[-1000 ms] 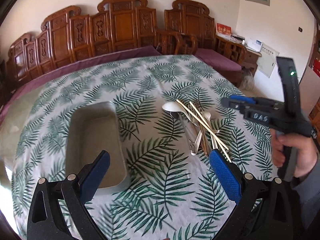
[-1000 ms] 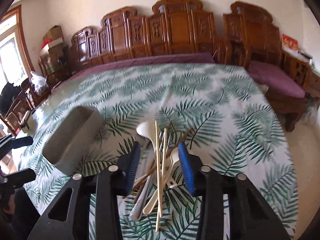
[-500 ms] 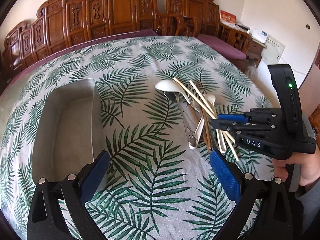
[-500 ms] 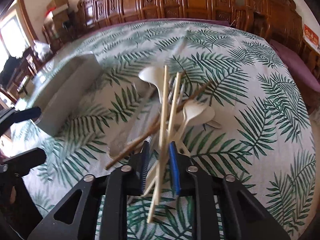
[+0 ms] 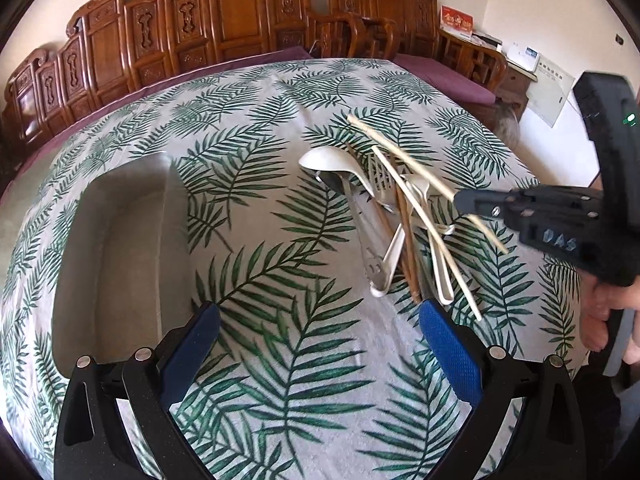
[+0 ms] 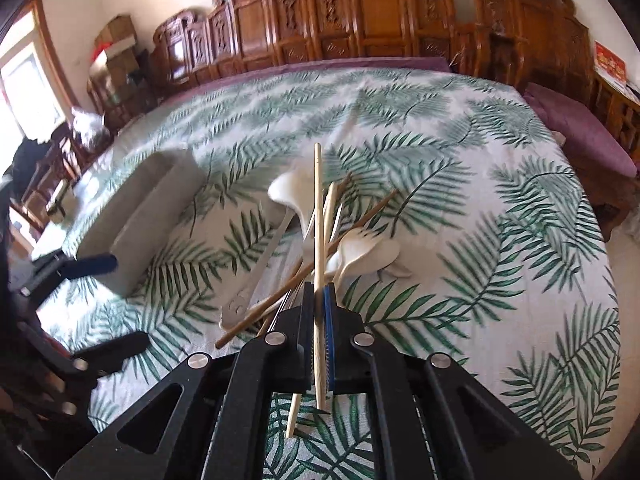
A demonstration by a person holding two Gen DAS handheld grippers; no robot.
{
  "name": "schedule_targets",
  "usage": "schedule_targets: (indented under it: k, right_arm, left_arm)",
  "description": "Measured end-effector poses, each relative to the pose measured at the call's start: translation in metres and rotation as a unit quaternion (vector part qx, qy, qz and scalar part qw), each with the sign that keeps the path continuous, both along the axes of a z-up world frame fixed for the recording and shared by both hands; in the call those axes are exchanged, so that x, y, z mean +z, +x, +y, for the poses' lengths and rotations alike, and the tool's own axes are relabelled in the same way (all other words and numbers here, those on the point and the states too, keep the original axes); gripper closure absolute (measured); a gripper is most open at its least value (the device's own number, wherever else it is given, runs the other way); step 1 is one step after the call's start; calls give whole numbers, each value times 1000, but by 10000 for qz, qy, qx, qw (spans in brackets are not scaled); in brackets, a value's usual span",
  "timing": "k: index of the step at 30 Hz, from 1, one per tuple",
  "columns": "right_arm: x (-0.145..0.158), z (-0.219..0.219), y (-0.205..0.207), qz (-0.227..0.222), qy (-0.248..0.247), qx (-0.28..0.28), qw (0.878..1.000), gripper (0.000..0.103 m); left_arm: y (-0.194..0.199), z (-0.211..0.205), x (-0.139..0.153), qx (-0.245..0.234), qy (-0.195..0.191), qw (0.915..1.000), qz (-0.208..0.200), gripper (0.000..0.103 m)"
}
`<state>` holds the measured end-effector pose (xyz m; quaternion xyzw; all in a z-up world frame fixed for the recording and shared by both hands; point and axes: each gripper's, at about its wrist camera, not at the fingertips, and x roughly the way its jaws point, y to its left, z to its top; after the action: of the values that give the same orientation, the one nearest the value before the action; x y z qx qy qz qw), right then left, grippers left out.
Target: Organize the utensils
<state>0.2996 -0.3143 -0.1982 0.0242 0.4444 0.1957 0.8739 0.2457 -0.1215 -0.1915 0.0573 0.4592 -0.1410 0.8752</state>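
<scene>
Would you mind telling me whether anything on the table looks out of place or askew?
Yes: the utensils lie in a crossed heap on the tablecloth beside the empty grey tray. One pale chopstick, pinched in the right tool, sticks up at an angle above the pile.

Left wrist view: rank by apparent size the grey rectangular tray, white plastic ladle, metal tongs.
1. Grey rectangular tray, largest by far.
2. White plastic ladle and metal tongs: similar apparent length, partly overlapped in the pile, so no ranking.
</scene>
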Motion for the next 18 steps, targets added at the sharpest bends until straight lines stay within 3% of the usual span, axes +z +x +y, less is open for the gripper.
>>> schedule_targets:
  k: [4, 10, 12, 18]
  right_arm:
    - [4, -11, 2, -71, 59, -188, 9998, 98]
    - [-2, -15, 6, -6, 12, -271, 9996, 98]
    - [-3, -15, 7, -15, 0, -290, 9996, 98]
    - [-3, -15, 7, -23, 27, -316, 9995, 97]
  left_arm:
    - [6, -14, -2, -113, -29, 9999, 20, 8]
    - [20, -39, -15, -341, -238, 9987, 309, 33]
    - [23, -47, -18, -417, -284, 9981, 362, 49]
    - [30, -60, -27, -523, -331, 9968, 510, 76]
